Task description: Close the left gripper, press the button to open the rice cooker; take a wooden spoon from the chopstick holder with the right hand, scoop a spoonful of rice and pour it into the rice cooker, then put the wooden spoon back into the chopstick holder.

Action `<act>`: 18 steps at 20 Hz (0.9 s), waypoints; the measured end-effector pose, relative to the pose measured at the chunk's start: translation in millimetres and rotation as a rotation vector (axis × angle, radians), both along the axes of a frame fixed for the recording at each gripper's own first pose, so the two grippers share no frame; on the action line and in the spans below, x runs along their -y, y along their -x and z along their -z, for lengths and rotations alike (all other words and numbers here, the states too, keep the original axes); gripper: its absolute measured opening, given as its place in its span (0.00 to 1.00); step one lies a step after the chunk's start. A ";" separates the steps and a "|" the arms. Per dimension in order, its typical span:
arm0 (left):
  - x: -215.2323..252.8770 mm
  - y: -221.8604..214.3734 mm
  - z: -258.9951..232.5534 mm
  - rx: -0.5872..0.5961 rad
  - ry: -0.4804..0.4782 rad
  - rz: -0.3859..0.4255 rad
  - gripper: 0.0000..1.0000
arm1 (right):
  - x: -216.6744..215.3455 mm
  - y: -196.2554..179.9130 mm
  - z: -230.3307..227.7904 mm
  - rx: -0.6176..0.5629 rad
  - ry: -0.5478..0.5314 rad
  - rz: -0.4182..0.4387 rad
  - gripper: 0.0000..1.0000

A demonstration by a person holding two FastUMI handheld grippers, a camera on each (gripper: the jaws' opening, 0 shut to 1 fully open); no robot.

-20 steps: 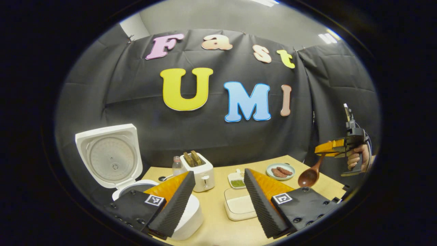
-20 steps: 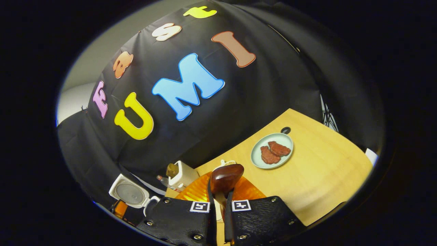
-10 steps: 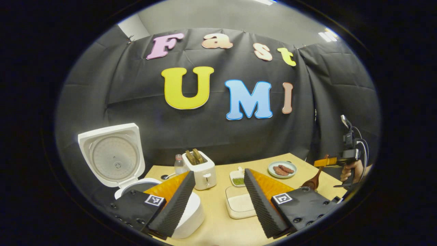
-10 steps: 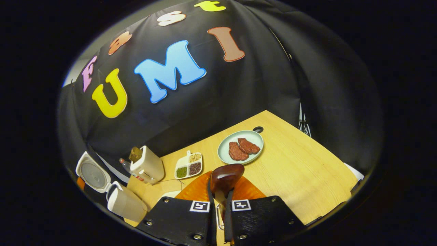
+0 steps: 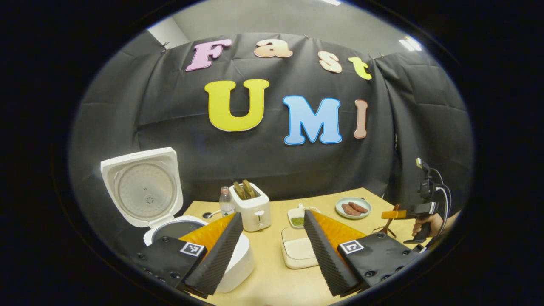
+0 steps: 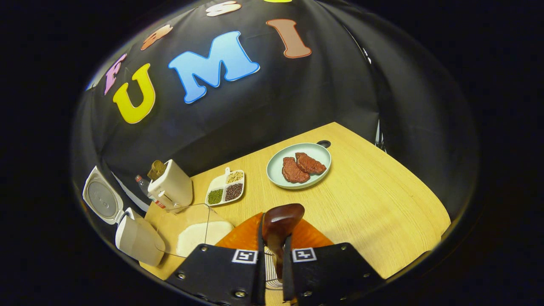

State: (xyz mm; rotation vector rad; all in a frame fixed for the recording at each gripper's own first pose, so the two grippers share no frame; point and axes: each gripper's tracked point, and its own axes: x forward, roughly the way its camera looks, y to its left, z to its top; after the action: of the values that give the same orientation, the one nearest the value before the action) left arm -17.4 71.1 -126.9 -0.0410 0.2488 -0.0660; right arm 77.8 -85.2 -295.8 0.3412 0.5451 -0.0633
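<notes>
Right gripper view, glossy rounded wooden spoon

1. My left gripper view sits low over the bench's near edge, facing the back wall.
2. My right gripper view looks steeply down from the right.
3. Both share the toaster and rice cooker.

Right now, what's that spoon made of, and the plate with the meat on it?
The wooden spoon looks like dark, polished wood: reddish brown, with a shine on its bowl. The plate seems glazed ceramic or maybe plastic: smooth, pale green, evenly coloured. I can't tell which.
</notes>
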 end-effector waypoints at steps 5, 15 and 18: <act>8.1 -12.1 -4.9 0.013 0.007 0.008 1.00 | 35.8 15.3 -19.3 0.035 0.150 0.048 0.55; 10.1 -31.7 -21.8 0.036 -0.007 -0.026 1.00 | -12.2 25.1 -212.8 0.417 0.301 0.005 0.94; -6.2 -35.3 -36.3 0.053 -0.019 -0.082 0.99 | -41.5 30.1 -236.2 0.442 0.357 -0.037 0.95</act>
State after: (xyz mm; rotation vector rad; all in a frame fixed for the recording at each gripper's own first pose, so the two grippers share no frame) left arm 17.9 77.3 -90.6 -0.0306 0.1948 0.0169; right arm 47.6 -43.7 -59.6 -0.0084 0.0963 -0.0460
